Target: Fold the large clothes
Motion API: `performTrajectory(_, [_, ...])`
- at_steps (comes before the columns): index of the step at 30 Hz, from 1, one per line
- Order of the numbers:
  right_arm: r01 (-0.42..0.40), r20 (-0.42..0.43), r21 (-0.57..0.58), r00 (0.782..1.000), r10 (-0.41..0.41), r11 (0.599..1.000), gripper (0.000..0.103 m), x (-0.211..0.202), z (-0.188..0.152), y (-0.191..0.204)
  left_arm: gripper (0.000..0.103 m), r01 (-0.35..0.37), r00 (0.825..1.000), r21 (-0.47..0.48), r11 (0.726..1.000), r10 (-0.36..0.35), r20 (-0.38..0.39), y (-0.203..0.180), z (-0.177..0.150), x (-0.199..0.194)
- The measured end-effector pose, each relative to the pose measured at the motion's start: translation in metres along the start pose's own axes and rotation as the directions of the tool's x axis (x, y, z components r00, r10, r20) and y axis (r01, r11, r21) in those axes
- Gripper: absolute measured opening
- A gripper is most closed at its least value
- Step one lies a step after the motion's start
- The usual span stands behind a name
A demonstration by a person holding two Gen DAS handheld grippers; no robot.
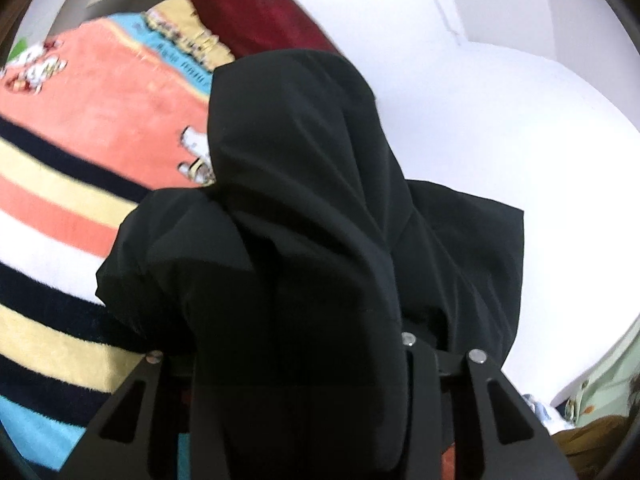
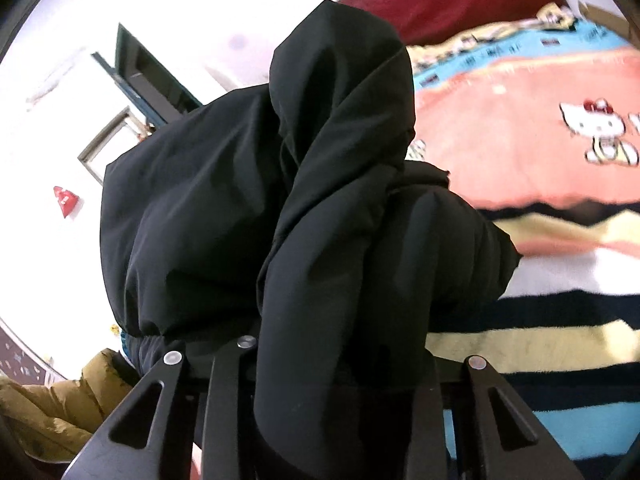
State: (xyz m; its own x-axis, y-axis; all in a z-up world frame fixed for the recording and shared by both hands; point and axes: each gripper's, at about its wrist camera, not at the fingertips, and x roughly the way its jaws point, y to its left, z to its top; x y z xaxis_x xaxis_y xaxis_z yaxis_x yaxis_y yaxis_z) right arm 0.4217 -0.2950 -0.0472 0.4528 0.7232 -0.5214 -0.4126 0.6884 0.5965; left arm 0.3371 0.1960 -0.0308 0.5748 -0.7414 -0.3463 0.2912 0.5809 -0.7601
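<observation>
A: What is seen largest in both wrist views?

B: A black garment [image 1: 304, 208], bunched into thick folds, is seen filling the middle of each view. It is held up off a striped cartoon-print blanket [image 1: 80, 128], which is spread below and behind it. In the right wrist view the same garment [image 2: 280, 208] is draped forward over the fingers, with the blanket [image 2: 520, 152] to the right.

A: How are the grippers posed?

B: Both are pointed forward and somewhat downward, with cloth rising from between the fingers. The left gripper [image 1: 298, 364] is pinched on a fold of the garment; the fold is seen running down between its black fingers [image 1: 420, 368]. The right gripper [image 2: 332, 364] is likewise clamped on a thick roll of the same cloth, with one finger [image 2: 224, 400] visible beside it.

A: What is hidden or hard to make out?

B: The fingertips of both grippers are covered by cloth, so the pads themselves cannot be seen. The garment's shape, sleeves and edges cannot be told apart in the bunching. Both views are blurred. A dark red cloth [image 1: 256, 8] is cut off at the top, and a tan padded item [image 2: 52, 400] is cut off at the lower edge of the right view. White walls [image 1: 500, 100] are washed out.
</observation>
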Motion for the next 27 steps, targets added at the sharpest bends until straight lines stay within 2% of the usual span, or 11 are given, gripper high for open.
performTrajectory(4, [-0.023, 0.029, 0.011, 0.999, 0.022, 1.000, 0.030, -0.020, -0.009, 0.007, 0.037, -0.009, 1.000, 0.026, 1.000, 0.008, 0.009, -0.018, -0.005, -0.004])
performTrajectory(7, [-0.019, 0.035, 0.095, 0.999, 0.016, 0.995, 0.030, -0.017, -0.035, -0.016, 0.037, -0.053, 0.999, -0.004, 0.999, 0.053, -0.012, 0.003, -0.010, -0.004])
performTrajectory(9, [0.002, 0.010, 0.150, 1.000, -0.004, 0.989, 0.030, -0.007, -0.047, -0.036, 0.037, -0.130, 0.990, -0.014, 0.991, 0.129, -0.061, 0.021, -0.018, 0.003])
performTrajectory(12, [0.095, -0.072, 0.227, 0.994, -0.081, 0.969, 0.034, 0.014, -0.077, -0.068, 0.042, -0.233, 0.967, -0.056, 0.971, 0.226, -0.117, 0.054, -0.034, 0.010])
performTrajectory(14, [0.111, -0.071, 0.297, 0.993, -0.094, 0.948, 0.045, 0.014, -0.091, -0.090, 0.053, -0.240, 0.968, -0.109, 0.965, 0.230, -0.099, 0.068, -0.037, -0.001])
performTrajectory(17, [0.163, -0.059, 0.306, 0.987, -0.152, 0.938, 0.064, 0.005, -0.091, -0.097, 0.057, -0.257, 0.965, -0.104, 0.961, 0.248, -0.090, 0.068, -0.033, -0.013])
performTrajectory(21, [0.264, -0.033, 0.293, 0.963, -0.267, 0.919, 0.073, -0.019, -0.085, -0.092, 0.059, -0.302, 0.953, -0.086, 0.949, 0.298, -0.059, 0.057, -0.023, -0.036])
performTrajectory(24, [0.367, -0.015, 0.225, 0.928, -0.373, 0.903, 0.073, -0.040, -0.079, -0.069, 0.060, -0.390, 0.921, -0.041, 0.920, 0.390, -0.008, 0.038, -0.026, -0.068])
performTrajectory(27, [0.423, 0.025, 0.140, 0.902, -0.430, 0.895, 0.074, -0.045, -0.065, -0.039, 0.060, -0.432, 0.900, 0.009, 0.902, 0.431, 0.072, 0.006, -0.021, -0.083])
